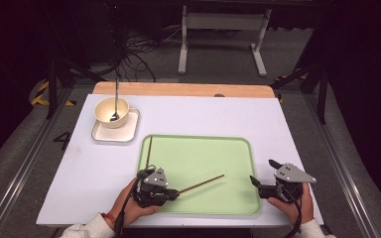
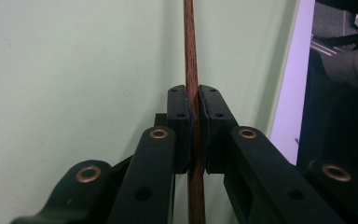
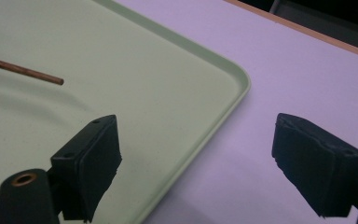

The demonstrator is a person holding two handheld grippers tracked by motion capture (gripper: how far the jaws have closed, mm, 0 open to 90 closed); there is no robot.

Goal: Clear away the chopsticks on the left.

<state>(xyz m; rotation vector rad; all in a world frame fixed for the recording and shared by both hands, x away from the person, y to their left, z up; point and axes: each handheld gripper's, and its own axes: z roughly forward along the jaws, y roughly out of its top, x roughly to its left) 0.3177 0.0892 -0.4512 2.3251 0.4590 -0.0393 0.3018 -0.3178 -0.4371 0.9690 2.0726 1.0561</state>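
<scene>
Chopstick clamped in left gripper fingers, low over green tray, right gripper fingers spread wide at tray's edge

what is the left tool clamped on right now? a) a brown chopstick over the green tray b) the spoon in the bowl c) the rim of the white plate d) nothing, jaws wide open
a, in the left gripper view the left tool has both pads pressed on a brown chopstick above the green tray.

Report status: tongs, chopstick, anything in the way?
Left tongs shut on chopstick over green tray. Right tongs open, idle. Second chopstick on tray, clear.
</scene>
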